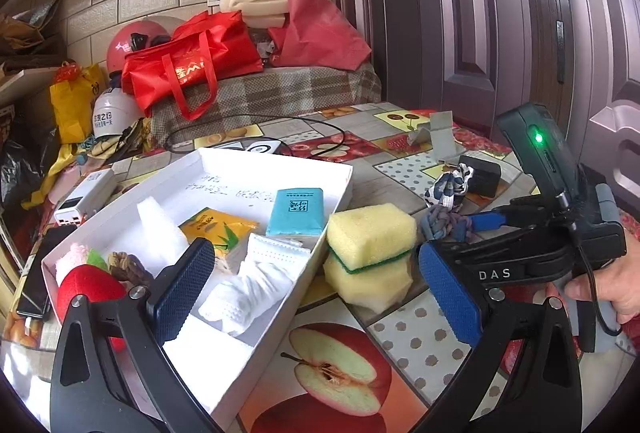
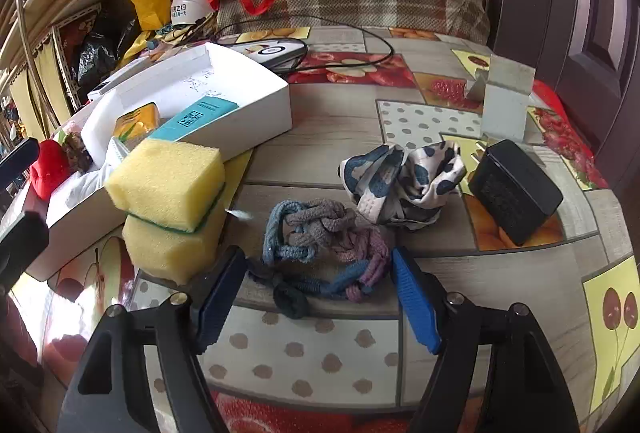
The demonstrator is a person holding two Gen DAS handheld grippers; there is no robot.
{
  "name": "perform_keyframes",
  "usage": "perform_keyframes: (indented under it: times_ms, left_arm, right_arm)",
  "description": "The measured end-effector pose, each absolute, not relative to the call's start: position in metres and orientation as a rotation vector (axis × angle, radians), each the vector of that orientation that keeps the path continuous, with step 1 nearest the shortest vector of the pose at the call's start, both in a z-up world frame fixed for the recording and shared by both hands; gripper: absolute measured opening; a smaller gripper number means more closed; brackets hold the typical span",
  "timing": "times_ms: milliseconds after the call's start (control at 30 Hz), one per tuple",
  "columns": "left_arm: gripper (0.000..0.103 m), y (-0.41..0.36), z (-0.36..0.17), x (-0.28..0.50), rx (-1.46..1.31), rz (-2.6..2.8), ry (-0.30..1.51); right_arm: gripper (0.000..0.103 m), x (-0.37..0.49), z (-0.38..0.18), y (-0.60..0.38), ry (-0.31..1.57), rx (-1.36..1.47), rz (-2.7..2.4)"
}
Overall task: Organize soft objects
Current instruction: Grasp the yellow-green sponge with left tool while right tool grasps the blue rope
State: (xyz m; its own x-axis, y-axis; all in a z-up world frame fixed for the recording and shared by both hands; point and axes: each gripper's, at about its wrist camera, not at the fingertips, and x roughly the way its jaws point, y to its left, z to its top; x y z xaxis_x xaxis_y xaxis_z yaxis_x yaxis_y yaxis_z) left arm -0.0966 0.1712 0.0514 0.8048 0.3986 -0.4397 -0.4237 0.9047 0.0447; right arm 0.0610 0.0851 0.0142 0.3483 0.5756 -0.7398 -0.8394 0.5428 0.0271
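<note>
Soft objects sit partly in a white box (image 1: pixel 224 169) on the left of the table (image 2: pixel 320 357), partly loose on the fruit-print oilcloth. Inside the box, from the left: red plush strawberry (image 1: pixel 86 293), white cloth (image 1: pixel 248 287), yellow packet (image 1: pixel 218 227), teal tissue pack (image 1: pixel 296 211). The box front edge rests on a sponge, so it tilts a bit.

Just right of the box, two yellow sponges (image 2: pixel 168 205) are stacked, green sides touching. Next to them lies a braided rope bundle (image 2: pixel 320 253), blue, grey & pink, and behind it a crumpled white cloth w/ blue spots (image 2: pixel 404 185). Further right stands a black charger (image 2: pixel 516 193), and behind it a grey folded card stand (image 2: pixel 506 99).

Left gripper (image 1: pixel 316 297) hangs over the box corner and sponges, jaws wide apart, nothing between them. Right gripper (image 2: pixel 318 297) is low at the rope bundle, jaws open on both sides of it; I cannot tell if the pads touch it.

At the back: plaid-covered bench w/ red bags (image 1: pixel 192 61), red helmet (image 1: pixel 134 41), tiled wall, dark wooden door (image 1: pixel 480 13) at the right.
</note>
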Motion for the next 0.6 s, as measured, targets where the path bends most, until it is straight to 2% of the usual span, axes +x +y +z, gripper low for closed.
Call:
perform_keyframes:
  times_ms: [33,100,133,233,600]
  left_arm:
    - [0.103,0.171,0.051,-0.093,-0.061,0.435,0.465]
    - [0.103,0.171,0.050,-0.086,-0.073,0.426,0.478]
    - [0.103,0.171,0.049,-0.083,-0.079,0.423,0.482]
    - [0.103,0.168,0.048,-0.070,-0.089,0.414,0.503]
    - [0.103,0.160,0.035,-0.009,-0.058,0.581,0.636]
  right_arm:
    - [0.062,0.064,0.013,0.086,0.794,-0.379,0.953]
    - [0.040,0.065,0.015,0.080,0.791,-0.342,0.987]
    - [0.033,0.064,0.015,0.076,0.790,-0.338,1.002]
    - [0.029,0.061,0.017,0.059,0.787,-0.326,1.028]
    - [0.029,0.081,0.021,0.014,0.826,-0.147,1.013]
